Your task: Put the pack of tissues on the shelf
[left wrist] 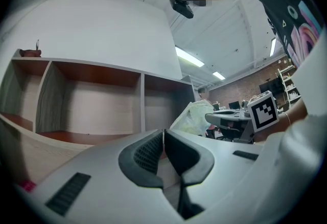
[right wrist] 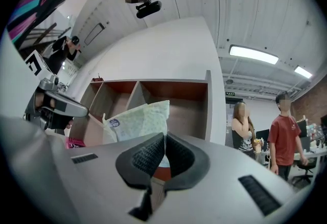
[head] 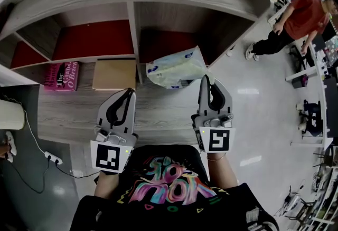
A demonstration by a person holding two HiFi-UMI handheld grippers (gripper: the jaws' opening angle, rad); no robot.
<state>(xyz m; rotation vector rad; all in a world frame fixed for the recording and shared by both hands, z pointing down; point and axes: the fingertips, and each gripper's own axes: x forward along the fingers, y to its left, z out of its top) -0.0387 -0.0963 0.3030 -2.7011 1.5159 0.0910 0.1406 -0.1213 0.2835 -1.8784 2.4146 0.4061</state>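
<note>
**Tissue pack stands at the shelf mouth, both grippers empty**

The wooden shelf [head: 132, 29] fills the upper part of the head view, with red-backed compartments split by an upright divider. The pack of tissues [head: 177, 68] stands tilted at the opening of the right compartment, on the pale wood board that runs along the front. I cannot tell how far inside it sits. In the next compartment to the left lie a flat tan box [head: 114, 74] and, beside that, a pink book [head: 62, 76]. A person in a red shirt [head: 303, 16] stands well off to the right.

The 2 grippers are held low, in front of the shelf. The right gripper [head: 206, 79] has its jaws pressed together with nothing between them, and its tip is just beside the pack's right edge. The left gripper [head: 128, 93] is likewise closed and empty, aimed toward the tan box.

The placing step looks all but done, since the pack is released and rests on the shelf. If it needs seating deeper, the next move would be a gentle nudge with the closed right jaws, low on the pack so it slides rather than topples.
</note>
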